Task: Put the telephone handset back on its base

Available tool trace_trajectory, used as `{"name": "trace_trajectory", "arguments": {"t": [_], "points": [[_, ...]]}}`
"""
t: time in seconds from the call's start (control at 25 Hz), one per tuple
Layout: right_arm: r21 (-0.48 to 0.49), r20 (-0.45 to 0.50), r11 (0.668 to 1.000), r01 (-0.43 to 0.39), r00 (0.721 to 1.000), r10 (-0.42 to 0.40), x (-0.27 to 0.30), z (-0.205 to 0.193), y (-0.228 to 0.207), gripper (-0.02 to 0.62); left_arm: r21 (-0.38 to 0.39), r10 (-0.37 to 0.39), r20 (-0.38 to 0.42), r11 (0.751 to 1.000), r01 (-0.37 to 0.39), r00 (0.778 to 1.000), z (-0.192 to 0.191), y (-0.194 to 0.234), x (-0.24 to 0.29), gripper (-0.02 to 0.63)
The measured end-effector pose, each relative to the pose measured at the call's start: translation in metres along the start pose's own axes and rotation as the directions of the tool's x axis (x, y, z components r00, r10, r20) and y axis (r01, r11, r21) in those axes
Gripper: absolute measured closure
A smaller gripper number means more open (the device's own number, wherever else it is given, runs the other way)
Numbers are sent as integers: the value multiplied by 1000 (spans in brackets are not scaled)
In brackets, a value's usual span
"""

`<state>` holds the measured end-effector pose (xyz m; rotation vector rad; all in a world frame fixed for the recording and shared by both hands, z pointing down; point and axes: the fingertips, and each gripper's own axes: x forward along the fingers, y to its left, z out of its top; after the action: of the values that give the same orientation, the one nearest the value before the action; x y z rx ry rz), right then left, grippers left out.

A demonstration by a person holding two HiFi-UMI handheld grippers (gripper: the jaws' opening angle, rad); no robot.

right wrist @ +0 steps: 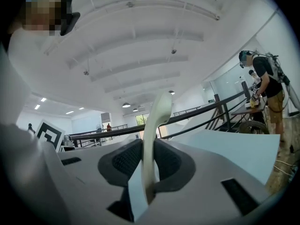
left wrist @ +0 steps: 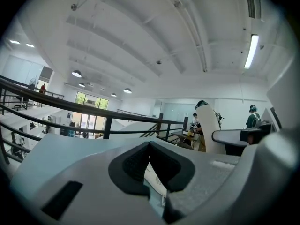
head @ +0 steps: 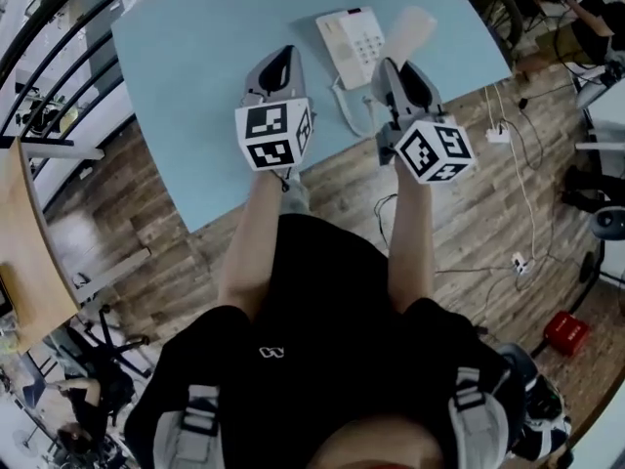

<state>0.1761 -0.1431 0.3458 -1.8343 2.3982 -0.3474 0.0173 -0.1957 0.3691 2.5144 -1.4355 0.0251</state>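
Two grippers hang near the front edge of the pale blue table (head: 186, 96). My right gripper (head: 398, 69) is clamped on the cream handset (head: 411, 27), held in the air just right of the telephone base (head: 349, 45). My left gripper (head: 279, 63) has its jaws together on nothing, with bare tabletop lying wide to its left. Print on the base's keys is too small to read, and the cord (head: 343, 104) trails toward the table edge, where my right gripper hides its end.
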Motion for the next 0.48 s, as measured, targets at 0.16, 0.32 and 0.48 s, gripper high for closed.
{"name": "trace_trajectory", "arguments": {"t": [0.16,0.32,0.48], "points": [[10,-24,1000,26,999,-25,43,-2,-21,518,-6,-25,-41,1000,25,999,-1,17,48,606],[15,-35,1000,22,999,-22,65,-3,-36,518,-20,-52,-68,998,51,996,-4,22,81,606],[33,-81,999,19,997,-16,74,-19,-54,518,-44,-70,-117,997,65,991,-24,19,104,606]]}}
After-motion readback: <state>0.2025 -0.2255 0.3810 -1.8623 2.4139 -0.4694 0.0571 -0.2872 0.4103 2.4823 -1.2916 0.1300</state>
